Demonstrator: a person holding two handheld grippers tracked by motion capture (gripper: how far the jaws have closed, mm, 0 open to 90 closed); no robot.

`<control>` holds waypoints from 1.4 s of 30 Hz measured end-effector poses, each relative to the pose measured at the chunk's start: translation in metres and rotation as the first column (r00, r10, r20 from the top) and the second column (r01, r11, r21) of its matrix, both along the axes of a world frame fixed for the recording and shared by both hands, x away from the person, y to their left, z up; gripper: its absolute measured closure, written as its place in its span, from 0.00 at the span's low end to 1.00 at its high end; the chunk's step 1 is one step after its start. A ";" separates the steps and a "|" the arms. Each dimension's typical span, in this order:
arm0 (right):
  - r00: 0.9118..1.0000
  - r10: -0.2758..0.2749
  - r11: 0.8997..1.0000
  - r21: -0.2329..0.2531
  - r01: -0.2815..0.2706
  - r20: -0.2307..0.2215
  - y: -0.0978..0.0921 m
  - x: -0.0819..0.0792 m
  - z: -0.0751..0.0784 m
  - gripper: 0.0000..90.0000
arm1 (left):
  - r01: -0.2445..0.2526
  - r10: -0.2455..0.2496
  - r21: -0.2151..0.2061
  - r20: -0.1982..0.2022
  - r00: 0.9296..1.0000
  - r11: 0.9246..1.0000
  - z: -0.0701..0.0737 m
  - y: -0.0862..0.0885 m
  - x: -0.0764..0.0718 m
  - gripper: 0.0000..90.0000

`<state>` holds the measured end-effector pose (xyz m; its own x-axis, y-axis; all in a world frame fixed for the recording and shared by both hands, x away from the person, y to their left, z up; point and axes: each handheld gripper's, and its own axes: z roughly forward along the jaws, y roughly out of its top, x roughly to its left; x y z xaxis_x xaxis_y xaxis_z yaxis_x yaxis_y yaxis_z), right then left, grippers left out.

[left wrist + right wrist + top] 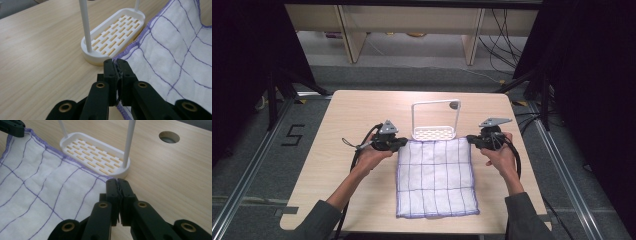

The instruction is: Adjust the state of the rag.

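A white cloth [435, 177] with purple grid lines and a purple hem lies flat on the wooden table [347, 115], its far edge touching a white rack [434, 121] with a slotted base and a tall hoop. My left gripper [404, 142] is shut on the cloth's far left corner [117, 61]. My right gripper [470, 139] is shut on the far right corner [110, 180]. The rack's slotted base [115, 35] [93, 157] sits just beyond both pairs of jaws. The left gripper [11, 127] also shows at the top left of the right gripper view.
A round hole [169, 137] is cut in the table right of the rack. Bare tabletop [357, 107] lies beyond and beside the cloth. Past the far edge are floor, white furniture legs [354, 40] and cables. Black stands flank the table.
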<state>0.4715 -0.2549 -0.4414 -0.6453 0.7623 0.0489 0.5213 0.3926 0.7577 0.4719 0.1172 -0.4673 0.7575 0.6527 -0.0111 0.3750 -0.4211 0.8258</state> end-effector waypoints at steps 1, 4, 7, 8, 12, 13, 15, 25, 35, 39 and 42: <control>1.000 0.000 1.000 0.009 0.000 0.014 0.000 0.000 0.001 0.99 | -0.007 0.007 -0.025 0.007 1.000 1.000 0.002 0.000 -0.002 0.96; 1.000 -0.006 1.000 0.024 0.006 0.015 0.000 -0.003 0.005 0.99 | 0.005 -0.004 -0.030 0.022 1.000 1.000 0.008 0.000 -0.003 0.96; 1.000 -0.006 0.999 0.035 0.005 0.026 0.000 -0.005 0.010 0.99 | 0.013 -0.013 -0.015 0.042 0.999 1.000 0.015 0.000 -0.002 0.96; 0.999 0.001 0.999 0.038 -0.002 0.033 -0.002 -0.005 0.012 0.99 | 0.011 -0.011 -0.020 0.045 0.999 1.000 0.016 -0.001 -0.002 0.96; 0.998 -0.010 0.998 0.064 0.007 0.057 -0.006 -0.007 0.018 0.99 | 0.019 -0.019 -0.008 0.058 0.998 1.000 0.023 -0.001 0.001 0.96; 0.997 0.003 0.999 0.045 -0.006 0.074 -0.008 -0.006 0.019 0.99 | 0.013 -0.012 -0.015 0.065 0.998 1.000 0.024 -0.002 0.001 0.96; 0.998 -0.020 0.997 0.073 0.015 0.064 -0.009 -0.008 0.020 0.99 | 0.022 -0.021 -0.015 0.065 0.998 1.000 0.025 -0.003 0.000 0.96; 0.996 -0.008 0.997 0.080 0.002 0.085 -0.011 -0.011 0.026 0.99 | 0.016 -0.015 -0.013 0.075 0.997 1.000 0.029 -0.002 0.000 0.96; 0.994 -0.002 0.996 0.094 -0.008 0.114 -0.013 -0.020 0.036 0.99 | 0.022 -0.019 -0.019 0.124 0.992 1.000 0.040 -0.001 -0.011 0.96; 0.993 0.019 0.996 0.083 -0.029 0.120 -0.014 -0.031 0.039 0.99 | 0.042 -0.039 -0.022 0.145 0.989 0.999 0.041 0.000 -0.022 0.96; 0.992 0.019 0.995 0.091 -0.030 0.123 -0.014 -0.038 0.039 0.99 | 0.055 -0.052 -0.009 0.161 0.986 0.998 0.041 0.000 -0.029 0.96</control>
